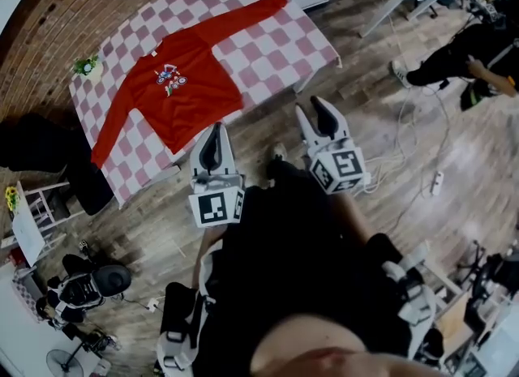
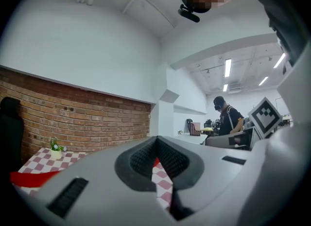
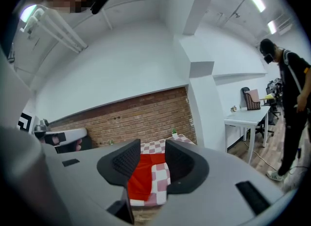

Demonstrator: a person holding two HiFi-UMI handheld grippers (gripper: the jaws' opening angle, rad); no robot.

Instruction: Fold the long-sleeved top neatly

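Red top (image 1: 182, 92) on checked table (image 1: 276, 43), brick wall (image 1: 73, 10), perhaps flowerpot (image 1: 84, 65).

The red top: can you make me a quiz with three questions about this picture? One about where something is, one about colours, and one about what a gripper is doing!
1. Where is the red top?
A. On the floor
B. Spread flat on the tablecloth
C. Hung over a chair

2. What colours are the tablecloth's squares?
A. Blue and yellow
B. Green and black
C. Pink and white

3. How do the right gripper's jaws stand?
A. Apart, gripping nothing
B. Shut on the top
C. Shut on a cup

Answers:
1. B: the head view shows it lying open on the cloth with both sleeves stretched out.
2. C: pink and white checks show all around the top.
3. A: the right gripper view shows a gap between the pads, and the top lies far beyond them.
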